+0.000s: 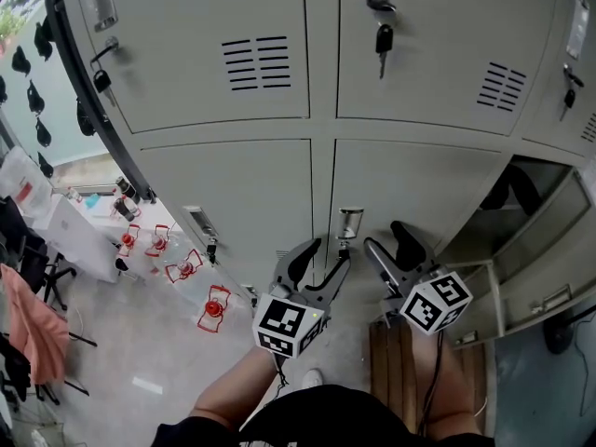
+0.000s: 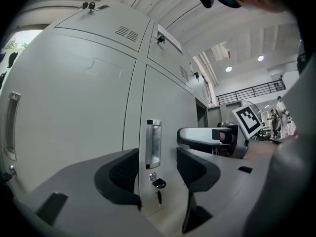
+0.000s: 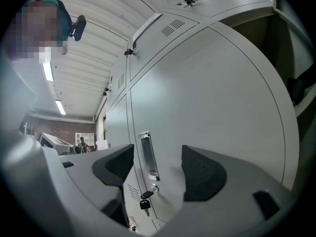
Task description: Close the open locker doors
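A bank of grey lockers (image 1: 279, 184) fills the head view. At the right one locker door (image 1: 545, 273) stands swung open, and its dark inside (image 1: 512, 189) shows. Both grippers are held close to the shut lower middle door, by its recessed metal handle (image 1: 349, 222). My left gripper (image 1: 328, 257) is open, nothing between its jaws; its own view looks past them at that handle (image 2: 153, 143) and the key (image 2: 158, 184) below it. My right gripper (image 1: 388, 240) is open too and empty, facing the handle (image 3: 148, 154) and key (image 3: 144, 204).
Keys hang in several locks, such as the upper middle one (image 1: 383, 37). Red and white objects (image 1: 186, 268) lie on the floor at the left, near a cluttered table (image 1: 70, 231) and a pink cloth (image 1: 37, 329). A wooden board (image 1: 391, 366) lies by the person's feet.
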Available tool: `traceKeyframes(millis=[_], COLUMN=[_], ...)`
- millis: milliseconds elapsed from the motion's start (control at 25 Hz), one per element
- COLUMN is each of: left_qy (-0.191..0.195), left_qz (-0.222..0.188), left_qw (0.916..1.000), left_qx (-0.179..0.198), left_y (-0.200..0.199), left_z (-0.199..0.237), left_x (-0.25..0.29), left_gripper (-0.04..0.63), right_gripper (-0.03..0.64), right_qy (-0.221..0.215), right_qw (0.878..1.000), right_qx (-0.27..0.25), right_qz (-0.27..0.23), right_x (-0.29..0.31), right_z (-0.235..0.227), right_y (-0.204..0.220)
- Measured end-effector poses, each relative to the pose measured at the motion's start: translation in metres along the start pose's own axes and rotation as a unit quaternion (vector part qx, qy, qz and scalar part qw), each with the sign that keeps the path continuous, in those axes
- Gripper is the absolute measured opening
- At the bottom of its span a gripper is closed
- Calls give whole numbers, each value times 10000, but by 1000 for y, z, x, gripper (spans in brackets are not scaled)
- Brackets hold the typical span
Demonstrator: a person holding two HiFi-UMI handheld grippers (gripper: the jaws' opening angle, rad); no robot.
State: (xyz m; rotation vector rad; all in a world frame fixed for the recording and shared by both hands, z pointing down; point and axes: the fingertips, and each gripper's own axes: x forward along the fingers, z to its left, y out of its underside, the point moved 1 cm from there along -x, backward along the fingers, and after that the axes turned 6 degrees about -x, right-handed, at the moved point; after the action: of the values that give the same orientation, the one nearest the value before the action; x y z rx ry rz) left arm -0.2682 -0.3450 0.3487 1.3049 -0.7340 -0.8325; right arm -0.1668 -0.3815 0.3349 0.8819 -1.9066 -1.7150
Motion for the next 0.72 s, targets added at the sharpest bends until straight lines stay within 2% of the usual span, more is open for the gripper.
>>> traceKeyframes(millis=[720], left_qy=[271], left_qz=[55], left_qw=[9996], left_qx=[-39], left_y=[1], left_z=[4], left_x=[-4], left_gripper=[247], right_gripper=[295], right_qy=[229], right_qw=[9997], right_qx=[-58], right_qz=[-91], right_x=[3], right_z=[-1], right_y=[1])
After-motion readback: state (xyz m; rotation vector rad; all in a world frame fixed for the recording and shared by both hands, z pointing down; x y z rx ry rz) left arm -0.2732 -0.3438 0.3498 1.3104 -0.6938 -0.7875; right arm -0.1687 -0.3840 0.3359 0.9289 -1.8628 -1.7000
